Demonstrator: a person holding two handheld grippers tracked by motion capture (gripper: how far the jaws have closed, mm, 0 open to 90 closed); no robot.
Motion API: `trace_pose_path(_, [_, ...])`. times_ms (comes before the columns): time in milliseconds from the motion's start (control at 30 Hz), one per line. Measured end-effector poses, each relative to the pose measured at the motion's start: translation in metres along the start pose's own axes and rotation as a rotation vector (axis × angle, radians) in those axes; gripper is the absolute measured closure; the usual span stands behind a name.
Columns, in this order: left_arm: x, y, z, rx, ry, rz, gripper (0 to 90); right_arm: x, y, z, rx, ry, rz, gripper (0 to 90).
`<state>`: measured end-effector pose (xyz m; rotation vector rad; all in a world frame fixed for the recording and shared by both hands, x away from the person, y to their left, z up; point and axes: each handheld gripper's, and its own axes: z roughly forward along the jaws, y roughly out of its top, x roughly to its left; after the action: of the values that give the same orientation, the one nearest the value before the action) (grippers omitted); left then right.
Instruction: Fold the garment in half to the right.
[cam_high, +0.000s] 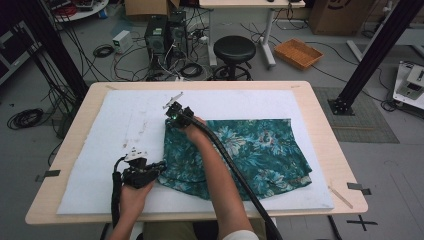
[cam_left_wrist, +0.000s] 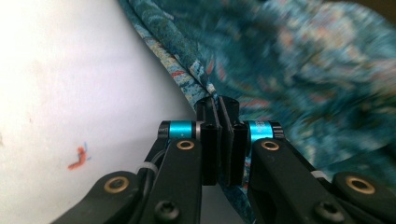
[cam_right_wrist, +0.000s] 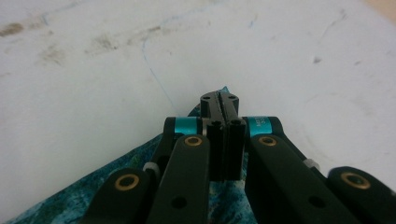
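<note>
Left hand-held gripper (cam_left_wrist: 218, 103) clamping teal floral cloth (cam_left_wrist: 299, 70) edge, right hand-held gripper (cam_right_wrist: 219, 99) pinching corner

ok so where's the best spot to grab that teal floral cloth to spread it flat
Probably by its left-hand corners, coming in low from the left over the white mat. The teal floral cloth lies bunched there with free edges, where the left gripper and right gripper already pinch it.

A pale wooden bench (cam_high: 320, 125) carries a white foam sheet (cam_high: 130, 125) over most of its top; a teal flowered cloth (cam_high: 260, 150) lies spread on the sheet's right half
</note>
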<state>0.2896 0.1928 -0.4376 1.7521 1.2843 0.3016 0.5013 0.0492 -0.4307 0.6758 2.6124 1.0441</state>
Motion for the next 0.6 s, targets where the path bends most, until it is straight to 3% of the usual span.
trace_pose_path(100, [-0.004, 0.007, -0.005, -0.036, -0.057, -0.012, 87.3, -0.001, 0.002, -0.016, -0.043, 0.002, -0.017, 90.0])
trace_pose_path(300, [-0.028, 0.029, -0.010, -0.079, -0.170, 0.024, 87.2, -0.011, -0.001, -0.053, -0.103, -0.008, -0.015, 90.0])
trace_pose_path(500, [-0.066, 0.057, 0.000, -0.052, -0.246, 0.112, 87.1, -0.026, -0.014, -0.095, -0.161, -0.016, 0.013, 90.0])
trace_pose_path(600, [-0.083, 0.069, 0.006, -0.039, -0.279, 0.133, 87.0, -0.034, -0.022, -0.115, -0.184, -0.034, 0.015, 90.0])
